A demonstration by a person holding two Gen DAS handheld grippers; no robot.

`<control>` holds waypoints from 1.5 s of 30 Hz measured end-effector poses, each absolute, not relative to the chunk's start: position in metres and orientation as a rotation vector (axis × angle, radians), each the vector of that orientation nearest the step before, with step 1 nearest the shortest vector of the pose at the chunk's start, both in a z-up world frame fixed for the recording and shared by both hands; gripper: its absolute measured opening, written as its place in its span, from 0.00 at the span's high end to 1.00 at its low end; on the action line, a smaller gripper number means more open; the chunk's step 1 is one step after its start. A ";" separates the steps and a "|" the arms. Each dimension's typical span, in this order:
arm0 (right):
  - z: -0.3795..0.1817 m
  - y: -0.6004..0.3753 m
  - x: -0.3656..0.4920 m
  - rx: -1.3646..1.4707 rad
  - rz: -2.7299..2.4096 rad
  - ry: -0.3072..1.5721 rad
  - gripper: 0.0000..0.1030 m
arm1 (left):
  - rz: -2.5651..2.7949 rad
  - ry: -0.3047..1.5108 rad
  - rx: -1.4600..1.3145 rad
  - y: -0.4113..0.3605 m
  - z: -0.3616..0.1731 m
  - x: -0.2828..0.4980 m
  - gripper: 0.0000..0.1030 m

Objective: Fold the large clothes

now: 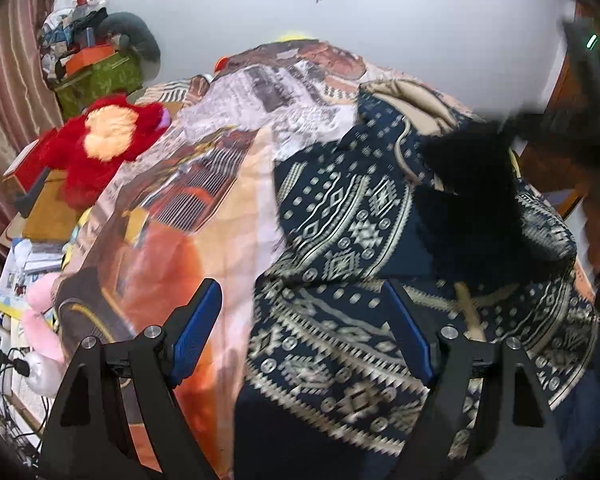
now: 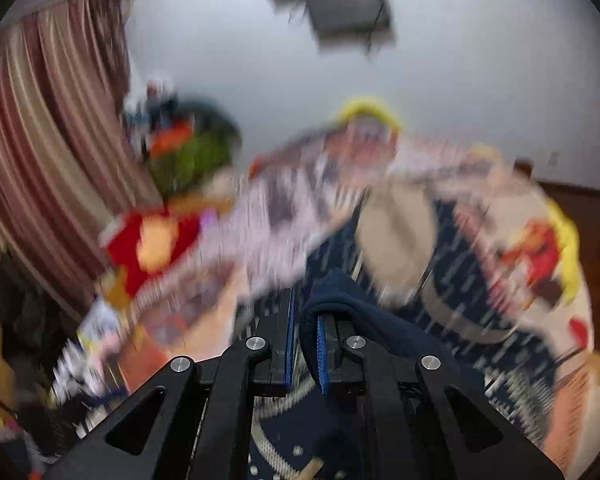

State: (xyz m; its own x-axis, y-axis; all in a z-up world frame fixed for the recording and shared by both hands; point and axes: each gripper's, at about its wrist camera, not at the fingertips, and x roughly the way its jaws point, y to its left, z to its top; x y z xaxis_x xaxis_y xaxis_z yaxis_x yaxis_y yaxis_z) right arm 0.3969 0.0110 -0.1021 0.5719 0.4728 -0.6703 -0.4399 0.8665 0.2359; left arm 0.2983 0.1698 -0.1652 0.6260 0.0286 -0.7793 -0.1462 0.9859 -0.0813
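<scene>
A large navy hoodie with a cream geometric pattern (image 1: pixel 340 216) lies on the bed, its beige-lined hood (image 1: pixel 416 100) toward the far end. My left gripper (image 1: pixel 300 320) is open and empty, its blue pads spread wide just above the hoodie's near left edge. My right gripper (image 2: pixel 305 332) is shut on a dark navy cuff or hem of the hoodie (image 2: pixel 332 296), which drapes over the right finger. The right wrist view is motion-blurred. In the left wrist view the lifted dark fabric (image 1: pixel 468 184) hangs blurred over the hoodie's right side.
The bed is covered by a printed orange and white sheet (image 1: pixel 204 184). A red plush toy (image 1: pixel 100 140) lies at its left edge, with a pink plush (image 1: pixel 40 320), books and a cluttered green box (image 1: pixel 96 76) beyond. Striped curtains (image 1: pixel 4 92) hang at left.
</scene>
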 end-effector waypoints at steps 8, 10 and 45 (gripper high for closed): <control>-0.261 0.046 0.395 -0.005 0.531 1.365 0.92 | 0.147 0.925 -0.221 0.191 -0.183 0.294 0.21; -0.273 0.049 0.390 -0.036 0.532 1.386 0.92 | 0.147 0.927 -0.249 0.193 -0.183 0.295 0.21; -0.165 -0.171 0.386 -0.074 0.387 1.145 0.92 | -0.140 1.016 0.363 -0.021 -0.237 0.437 0.45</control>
State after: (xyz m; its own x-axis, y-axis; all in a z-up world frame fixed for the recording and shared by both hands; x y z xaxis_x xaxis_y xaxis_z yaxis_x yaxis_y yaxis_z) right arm 0.3856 -0.1711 -0.1647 0.3544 0.2620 -0.8976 -0.3368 0.9313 0.1388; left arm 0.4365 -0.0212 -0.2374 0.5242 0.0528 -0.8500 0.2813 0.9313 0.2313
